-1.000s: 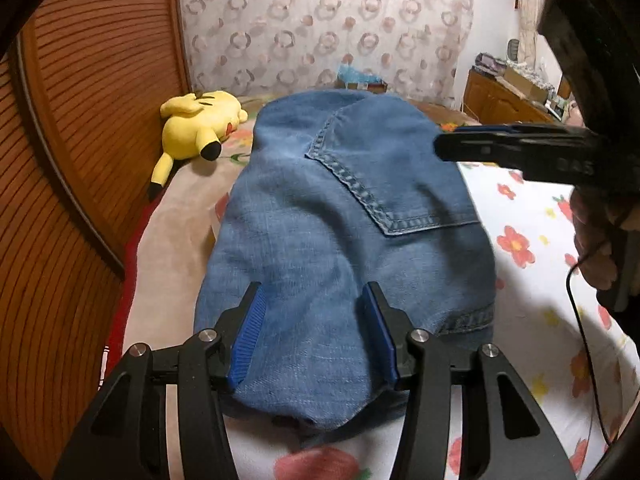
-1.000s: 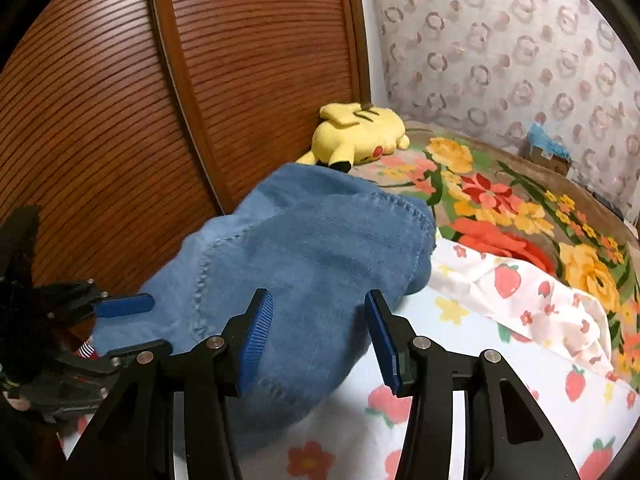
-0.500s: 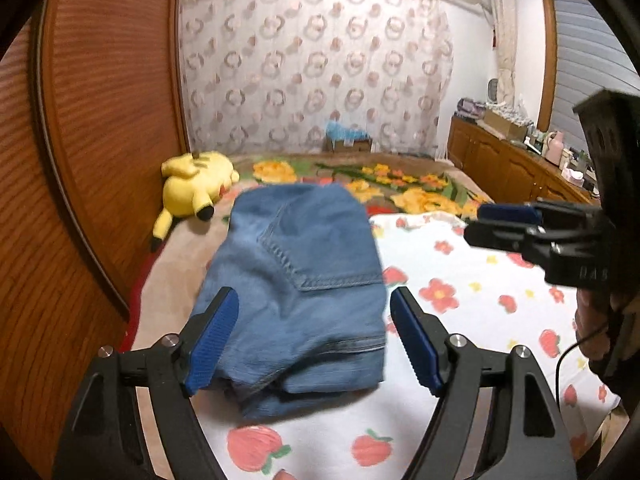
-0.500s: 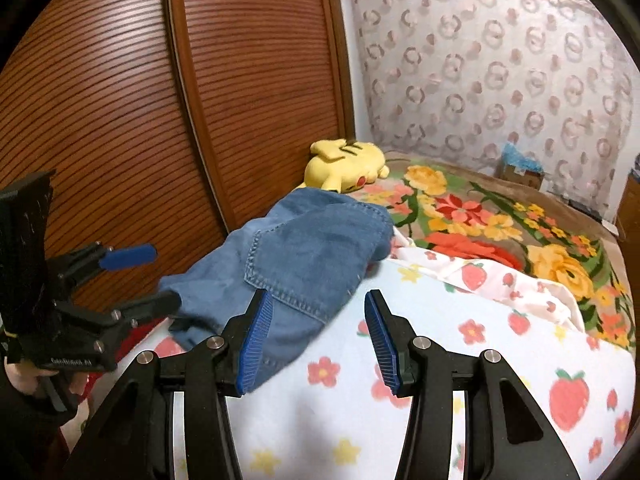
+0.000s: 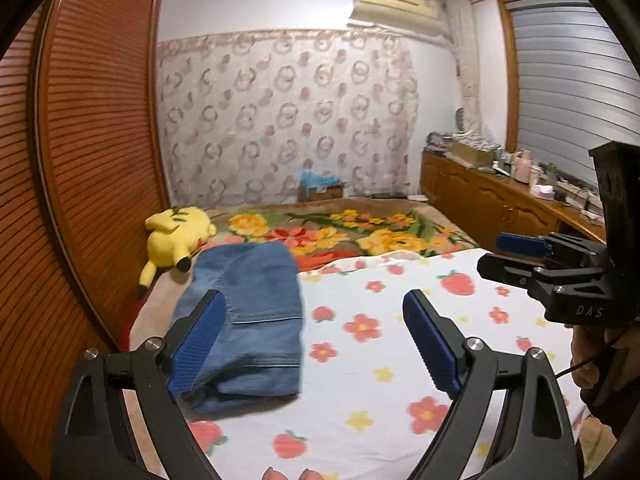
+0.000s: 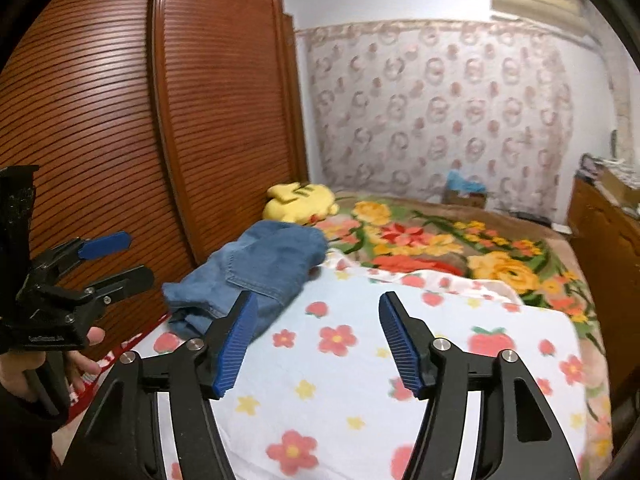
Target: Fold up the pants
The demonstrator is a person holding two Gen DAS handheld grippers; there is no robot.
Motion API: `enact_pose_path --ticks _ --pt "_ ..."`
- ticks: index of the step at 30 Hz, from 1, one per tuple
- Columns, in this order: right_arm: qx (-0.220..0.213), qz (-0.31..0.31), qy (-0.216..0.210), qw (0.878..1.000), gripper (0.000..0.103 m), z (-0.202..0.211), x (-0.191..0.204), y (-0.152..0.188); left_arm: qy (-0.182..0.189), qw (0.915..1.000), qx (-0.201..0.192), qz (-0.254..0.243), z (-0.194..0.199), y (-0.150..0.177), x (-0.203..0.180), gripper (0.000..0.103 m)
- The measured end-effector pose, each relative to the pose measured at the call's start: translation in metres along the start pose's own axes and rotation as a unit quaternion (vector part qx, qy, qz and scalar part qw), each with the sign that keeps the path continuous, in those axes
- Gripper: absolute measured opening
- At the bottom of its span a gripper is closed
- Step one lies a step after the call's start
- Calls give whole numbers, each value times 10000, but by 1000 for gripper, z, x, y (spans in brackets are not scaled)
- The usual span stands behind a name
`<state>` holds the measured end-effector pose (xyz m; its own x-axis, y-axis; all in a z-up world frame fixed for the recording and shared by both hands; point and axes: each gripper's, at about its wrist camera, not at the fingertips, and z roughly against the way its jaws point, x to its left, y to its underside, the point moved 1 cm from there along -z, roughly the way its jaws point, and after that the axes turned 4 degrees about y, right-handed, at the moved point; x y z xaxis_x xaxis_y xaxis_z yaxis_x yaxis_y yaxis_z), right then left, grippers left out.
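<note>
The folded blue denim pants (image 5: 248, 320) lie as a compact bundle on the bed (image 5: 400, 408), at the edge nearest the brown slatted wooden wardrobe doors (image 5: 92, 152). One back pocket faces up. The bundle rests partly on the white sheet printed with red flowers and strawberries (image 5: 380, 360) and partly on the beige cover beside it. Just beyond the pants lies a yellow plush toy with black-tipped ears (image 5: 176, 236), near them but apart. Farther back a brown blanket with large yellow and red flowers (image 5: 360, 232) covers the bed up to a curtain patterned with pale rings (image 5: 288, 120).

The left tongs (image 5: 316, 344) have just been opening and stand released, their blue pads wide apart; the left pad overlaps the pants in the left wrist view, yet nothing is gripped between them. The right tongs (image 6: 316, 344) have likewise just been opening and are released, with only the printed sheet showing between the blue pads. Each tool appears in the other's camera, held by a hand (image 6: 86, 354). A wooden cabinet (image 5: 488, 208) crowded with small items runs along the right wall.
</note>
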<state>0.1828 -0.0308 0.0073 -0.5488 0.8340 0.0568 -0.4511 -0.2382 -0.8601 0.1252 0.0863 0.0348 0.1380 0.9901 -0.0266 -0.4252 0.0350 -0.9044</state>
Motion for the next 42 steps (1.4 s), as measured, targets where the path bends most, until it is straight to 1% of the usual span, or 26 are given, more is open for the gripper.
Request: enact_pose_path --ticks 3,6,10,12,19,23,29,42 --pt "-154 -87 200 9996 70 29 -4 7 98 9999 -61 -94 9 -2 -20 90" --pt "-279 -141 415 9987 70 54 -7 13 162 9998 -95 -55 16 -2 -34 90" --pt "-344 -170 617 9974 71 80 -7 23 -59 9999 -59 -93 23 0 -54 90" --pt "-361 -211 679 9968 71 87 -5 27 -71 9999 -36 -126 27 4 -66 90" --pt "-465 -296 984 9936 71 111 6 41 119 9998 4 -168 35 20 -94 90" --pt "-467 -354 1096 9922 71 117 14 48 173 9997 4 -163 39 24 -102 90" --pt "-464 -426 1173 9911 71 122 20 46 230 9997 22 -72 42 30 -108 90" --pt "-495 -470 1237 9900 71 121 26 46 172 9998 -11 -32 45 36 -104 90"
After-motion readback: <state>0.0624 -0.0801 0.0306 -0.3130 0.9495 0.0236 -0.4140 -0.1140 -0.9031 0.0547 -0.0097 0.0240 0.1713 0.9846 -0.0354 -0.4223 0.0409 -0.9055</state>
